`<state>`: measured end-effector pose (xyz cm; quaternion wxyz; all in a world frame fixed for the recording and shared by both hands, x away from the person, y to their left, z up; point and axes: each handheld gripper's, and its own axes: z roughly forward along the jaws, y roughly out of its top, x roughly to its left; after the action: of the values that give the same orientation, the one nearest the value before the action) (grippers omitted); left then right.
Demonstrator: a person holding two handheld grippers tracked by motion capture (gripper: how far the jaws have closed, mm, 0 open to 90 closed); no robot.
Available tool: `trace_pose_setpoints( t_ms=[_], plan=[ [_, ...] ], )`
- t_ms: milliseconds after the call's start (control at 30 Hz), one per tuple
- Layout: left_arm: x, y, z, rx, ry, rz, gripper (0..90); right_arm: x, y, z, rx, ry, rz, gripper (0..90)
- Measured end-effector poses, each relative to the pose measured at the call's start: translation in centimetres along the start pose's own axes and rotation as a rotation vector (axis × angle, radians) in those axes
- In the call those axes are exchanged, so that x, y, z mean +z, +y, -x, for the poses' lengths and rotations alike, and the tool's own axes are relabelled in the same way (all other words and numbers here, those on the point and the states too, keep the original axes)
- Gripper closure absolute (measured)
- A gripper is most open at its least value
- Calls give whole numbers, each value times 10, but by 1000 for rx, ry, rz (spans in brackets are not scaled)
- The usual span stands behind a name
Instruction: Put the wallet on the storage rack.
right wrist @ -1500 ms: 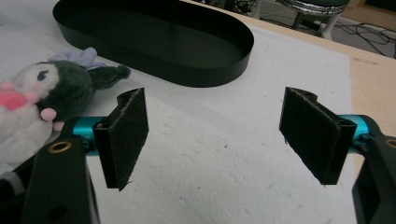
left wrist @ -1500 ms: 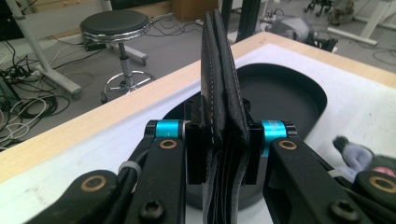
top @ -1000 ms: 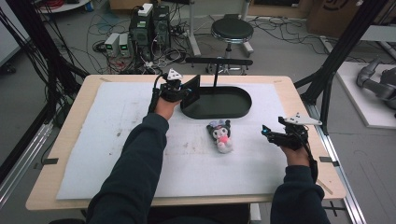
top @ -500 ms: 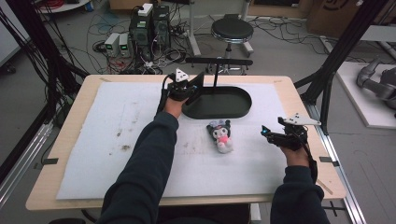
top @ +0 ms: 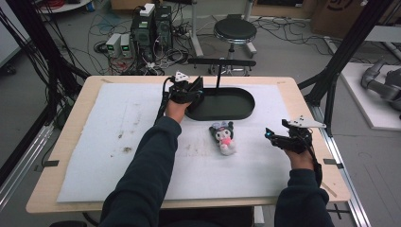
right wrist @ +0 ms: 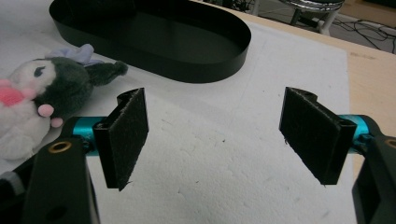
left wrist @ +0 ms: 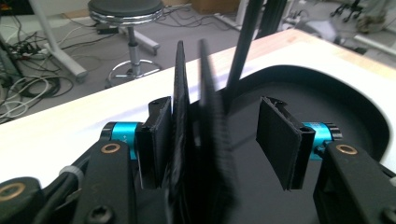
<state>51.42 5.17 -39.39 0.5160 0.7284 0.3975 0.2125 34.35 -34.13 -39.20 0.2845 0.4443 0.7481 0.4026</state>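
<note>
The left arm stretches far across the desk (top: 71, 142), its gripper (top: 189, 90) at the left end of the black tray (top: 236, 111), jaws apart around the tray's upright wall, which touches one pad. The right hand (top: 298, 153) rests near the desk's right edge, its gripper (top: 276, 137) wide and holding nothing, pointing left toward the plush (top: 223, 137), which lies just near of the tray.
</note>
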Motion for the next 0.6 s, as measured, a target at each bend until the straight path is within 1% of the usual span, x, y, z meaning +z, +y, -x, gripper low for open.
trace_pose_setpoints(
  t_ms=[67,133,167,233,267,333,533,600],
  plan=[
    [-6,1,0,-6,-14,8,465,0,0,-1,-3,0,2,242],
    [-11,1,0,-7,-29,12,522,0,1,-1,-3,1,4,242],
    [-12,1,1,-9,-30,11,570,0,1,-1,-3,0,3,242],
    [-13,1,2,-3,-30,-6,722,0,1,-2,0,1,-3,242],
    [-13,2,3,5,-24,-10,743,0,1,-2,2,1,-2,242],
    [-12,2,6,26,3,-6,770,0,1,-2,1,2,0,242],
    [-8,4,12,110,137,18,789,1,0,-1,4,0,-2,242],
    [-7,6,13,116,150,38,789,1,0,0,4,0,-3,242]
  ],
)
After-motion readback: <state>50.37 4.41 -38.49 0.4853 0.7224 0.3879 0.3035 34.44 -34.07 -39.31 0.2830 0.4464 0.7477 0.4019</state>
